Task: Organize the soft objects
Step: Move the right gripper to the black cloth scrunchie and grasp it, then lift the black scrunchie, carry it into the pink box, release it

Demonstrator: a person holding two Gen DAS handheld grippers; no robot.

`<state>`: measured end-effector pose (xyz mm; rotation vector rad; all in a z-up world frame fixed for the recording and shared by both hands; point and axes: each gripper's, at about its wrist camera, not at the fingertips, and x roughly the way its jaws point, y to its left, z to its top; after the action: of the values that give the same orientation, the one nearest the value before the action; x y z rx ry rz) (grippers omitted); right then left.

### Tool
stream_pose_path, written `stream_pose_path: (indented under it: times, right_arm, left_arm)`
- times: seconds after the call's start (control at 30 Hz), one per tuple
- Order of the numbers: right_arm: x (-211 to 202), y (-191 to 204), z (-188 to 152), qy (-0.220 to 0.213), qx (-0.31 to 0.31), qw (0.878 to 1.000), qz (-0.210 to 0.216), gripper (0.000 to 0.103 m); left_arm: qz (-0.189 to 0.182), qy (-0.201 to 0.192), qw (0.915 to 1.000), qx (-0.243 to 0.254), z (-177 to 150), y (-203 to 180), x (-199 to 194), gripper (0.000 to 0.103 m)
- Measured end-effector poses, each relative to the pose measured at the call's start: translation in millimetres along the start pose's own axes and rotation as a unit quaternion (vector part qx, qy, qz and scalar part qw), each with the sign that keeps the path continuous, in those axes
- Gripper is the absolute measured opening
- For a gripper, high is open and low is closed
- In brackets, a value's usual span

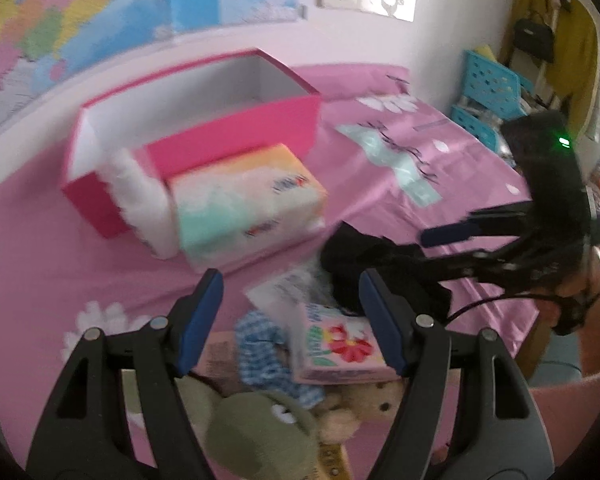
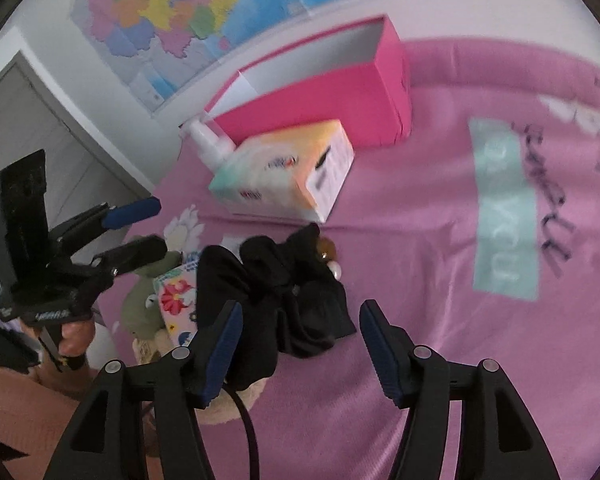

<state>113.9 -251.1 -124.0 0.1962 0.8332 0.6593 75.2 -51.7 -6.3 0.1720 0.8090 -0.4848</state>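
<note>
On the pink bedsheet [image 1: 440, 152] lies a heap of soft things: a black cloth [image 1: 364, 264], a blue checked cloth [image 1: 260, 352], a pink flowered tissue pack [image 1: 332, 352], a green plush toy [image 1: 260, 432] and a beige teddy [image 1: 372, 404]. My left gripper [image 1: 292, 320] hangs open above the heap with nothing between its fingers. My right gripper [image 2: 300, 340] is open too, with the black cloth [image 2: 284, 280] just ahead of and under its fingertips, not pinched. An open pink box [image 1: 196, 128] stands behind, with a pastel tissue box [image 1: 244, 208] in front of it.
A white item [image 2: 208, 144] leans against the pink box's corner. Small amber and white beads [image 2: 330, 256] lie beside the black cloth. Blue crates [image 1: 488, 80] stand past the bed's right side. A map [image 2: 172, 12] hangs on the wall. The sheet [image 2: 500, 360] to the right is bare.
</note>
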Motion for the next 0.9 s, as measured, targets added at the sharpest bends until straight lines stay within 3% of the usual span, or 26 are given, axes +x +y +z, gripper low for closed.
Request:
stream_pose_path:
  times: [0.2, 0.23, 0.33, 0.47, 0.57, 0.9]
  right_arm:
    - [24.4, -13.6, -2.7, 0.013, 0.031, 0.999, 0.029, 0.067]
    - [24.6, -13.1, -3.3, 0.007, 0.025, 0.999, 0.034, 0.065]
    - [25.4, -18.1, -5.1, 0.008, 0.029, 0.999, 0.043, 0.041]
    - [18.7, -19.2, -8.7, -0.006, 0.022, 0.999, 0.045, 0.024]
    - [12.2, -14.7, -9.0, -0.018, 0.008, 0.999, 0.037, 0.021]
    - [-6.4, -0.6, -0.8, -0.057, -0.026, 0.998, 0.020, 0.017]
  left_arm:
    - [-0.033, 0.036, 0.9986, 0.020, 2.6, -14.5, 23.9, 0.072]
    - [-0.035, 0.042, 0.9982, 0.022, 3.0, -16.4, 27.5, 0.072]
    - [-0.051, 0.055, 0.9968, 0.028, 3.4, -21.5, 35.1, 0.070]
    - [-0.057, 0.068, 0.9957, 0.025, 5.0, -26.3, 43.7, 0.055]
    - [-0.063, 0.073, 0.9951, 0.023, 5.1, -29.6, 46.8, 0.043]
    - [-0.054, 0.042, 0.9970, 0.035, 10.5, -41.3, 33.2, 0.030]
